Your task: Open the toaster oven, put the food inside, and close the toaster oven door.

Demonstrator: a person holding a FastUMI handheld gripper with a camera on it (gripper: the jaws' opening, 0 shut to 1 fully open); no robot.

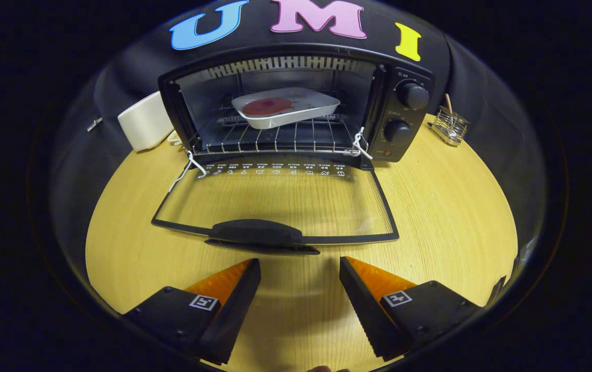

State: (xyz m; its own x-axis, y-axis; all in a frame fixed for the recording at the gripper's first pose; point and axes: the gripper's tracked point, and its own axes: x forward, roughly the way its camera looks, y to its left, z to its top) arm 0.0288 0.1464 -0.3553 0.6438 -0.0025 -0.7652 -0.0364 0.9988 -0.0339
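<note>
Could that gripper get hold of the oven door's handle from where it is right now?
Probably yes. The gripper is open, its fingers apart, and the door handle lies just ahead of them on the lowered glass door. Only bare wooden table lies between.

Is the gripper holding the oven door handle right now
No, the gripper is open with its fingers short of the handle, touching nothing.
</note>
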